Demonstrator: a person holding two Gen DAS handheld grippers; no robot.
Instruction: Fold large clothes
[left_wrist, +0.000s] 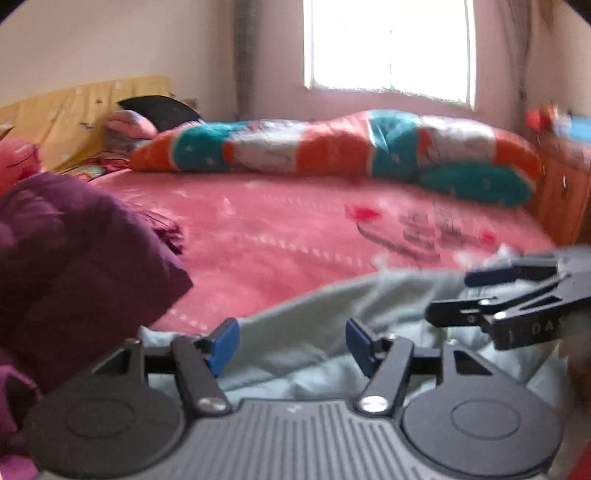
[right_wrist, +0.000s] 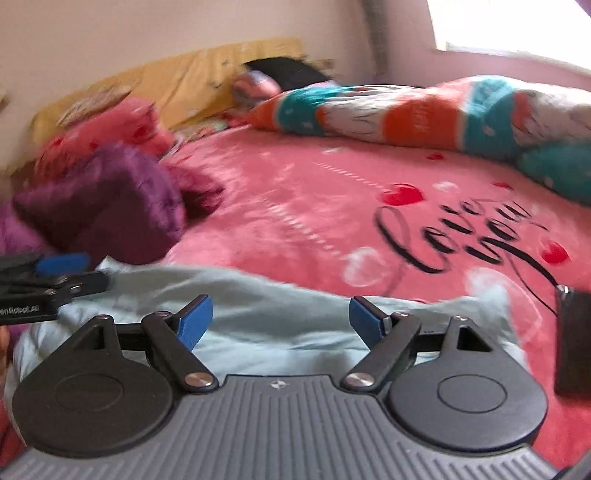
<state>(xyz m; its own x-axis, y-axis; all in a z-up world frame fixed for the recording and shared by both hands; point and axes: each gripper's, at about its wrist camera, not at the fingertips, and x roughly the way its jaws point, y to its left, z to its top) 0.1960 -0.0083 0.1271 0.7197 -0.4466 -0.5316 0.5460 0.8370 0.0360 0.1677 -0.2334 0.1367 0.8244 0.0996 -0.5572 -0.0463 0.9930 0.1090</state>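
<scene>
Here we see both grippers low over a pale blue-grey garment (left_wrist: 325, 332) that lies rumpled on the near edge of a bed covered by a pink blanket (left_wrist: 295, 236). The left gripper (left_wrist: 291, 347) has its blue pads spread apart, with the pale cloth showing in the gap beneath them; nothing is pinched between them. The right gripper (right_wrist: 280, 319) likewise stands with its pads well apart above the same cloth and clamps nothing. In the left wrist view the right gripper also enters from the right side, its fingers parted over the garment's right part. In the right wrist view the left gripper comes in from the left edge, just above the garment's left end.

To the left of the pale garment, a bulky purple garment (left_wrist: 74, 258) sits heaped on the blanket, touching or nearly touching the pale cloth's left edge. Along the far side of the bed lies a rolled quilt (left_wrist: 351, 147) in orange, teal and white. A yellow headboard (left_wrist: 74, 110) stands at the far left, and a bright window (left_wrist: 388, 48) is in the far wall. In the right wrist view a dark flat object (right_wrist: 574, 339) rests on the blanket at the right; we cannot tell what it is.
</scene>
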